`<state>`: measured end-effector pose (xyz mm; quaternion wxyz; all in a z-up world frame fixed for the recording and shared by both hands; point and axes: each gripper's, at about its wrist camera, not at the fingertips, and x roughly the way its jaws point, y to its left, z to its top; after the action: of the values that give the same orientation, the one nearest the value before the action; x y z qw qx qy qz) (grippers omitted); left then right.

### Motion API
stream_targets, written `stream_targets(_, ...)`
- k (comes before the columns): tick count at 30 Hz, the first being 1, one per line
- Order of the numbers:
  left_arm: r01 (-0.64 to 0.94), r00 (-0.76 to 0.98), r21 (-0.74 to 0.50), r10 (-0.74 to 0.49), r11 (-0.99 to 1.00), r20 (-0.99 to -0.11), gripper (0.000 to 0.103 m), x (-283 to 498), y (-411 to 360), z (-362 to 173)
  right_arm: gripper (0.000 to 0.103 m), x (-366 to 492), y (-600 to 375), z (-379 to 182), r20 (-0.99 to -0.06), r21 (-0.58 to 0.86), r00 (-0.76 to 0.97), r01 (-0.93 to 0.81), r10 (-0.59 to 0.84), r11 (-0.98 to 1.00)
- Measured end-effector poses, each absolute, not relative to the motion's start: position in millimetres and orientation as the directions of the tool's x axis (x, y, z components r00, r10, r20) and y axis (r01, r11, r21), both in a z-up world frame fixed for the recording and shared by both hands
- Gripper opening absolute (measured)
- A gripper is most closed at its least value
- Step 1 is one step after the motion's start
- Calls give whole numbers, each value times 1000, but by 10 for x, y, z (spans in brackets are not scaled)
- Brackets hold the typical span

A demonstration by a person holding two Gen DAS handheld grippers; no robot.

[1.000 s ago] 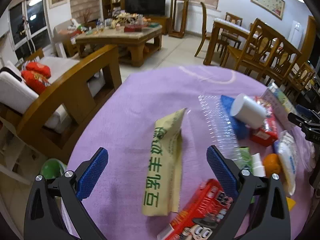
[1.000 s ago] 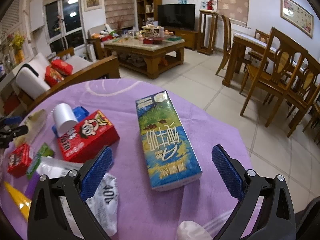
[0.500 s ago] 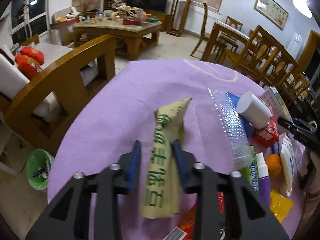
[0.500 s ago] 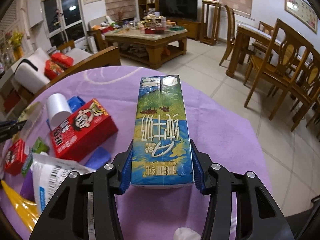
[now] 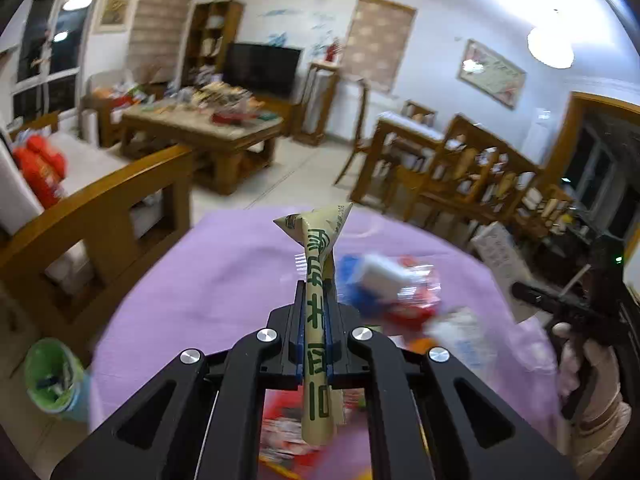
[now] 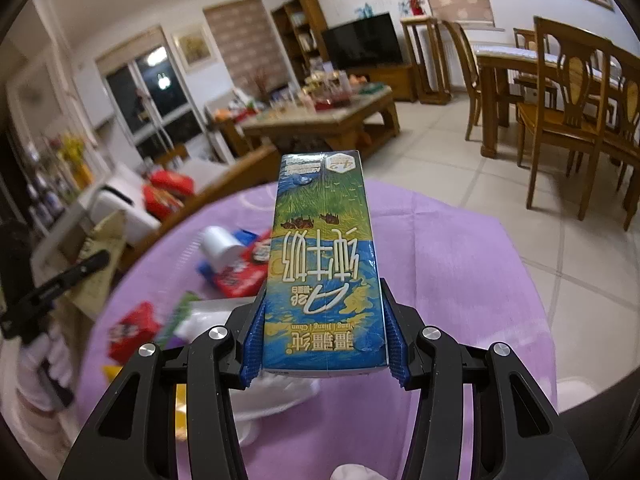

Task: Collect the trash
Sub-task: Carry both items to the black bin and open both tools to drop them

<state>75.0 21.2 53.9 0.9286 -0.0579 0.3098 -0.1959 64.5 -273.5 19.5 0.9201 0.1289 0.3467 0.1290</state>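
My left gripper (image 5: 315, 320) is shut on a flattened beige soy milk pouch (image 5: 318, 280) with green characters and holds it lifted above the purple table (image 5: 208, 280). My right gripper (image 6: 324, 328) is shut on a blue and green milk carton (image 6: 322, 264) and holds it raised above the table (image 6: 440, 264). The other trash lies on the table: a red box (image 6: 240, 276), a white roll (image 6: 218, 246), a small red pack (image 6: 130, 330) and white wrappers (image 6: 208, 316).
A green bin (image 5: 52, 376) stands on the floor left of the table. A wooden sofa arm (image 5: 100, 208) is beyond the table's left edge. Dining chairs (image 6: 576, 120) stand at the right. The left gripper and its pouch show at the left of the right wrist view (image 6: 52, 280).
Both grippers closed, the left on the soy milk pouch, the right on the milk carton. Both then lifted their items off the table.
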Motion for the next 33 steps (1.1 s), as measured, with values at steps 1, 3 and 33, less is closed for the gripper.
stream_targets(1,357,731,-227,-423,906,-536,7,672,84,601,49,544,-2770,236,-590,340,735,-151,335,928)
stream_targets(3,406,717,-231,-465,884,-520,7,572,-120,659,49,295,-2896,340,-553,361,762,-144,336,922)
stream_targets(33,817,228,-346,-809,462,-541,7,-400,-4166,-59,49,-2368,-5987,-127,-533,320,784,534,-318,783)
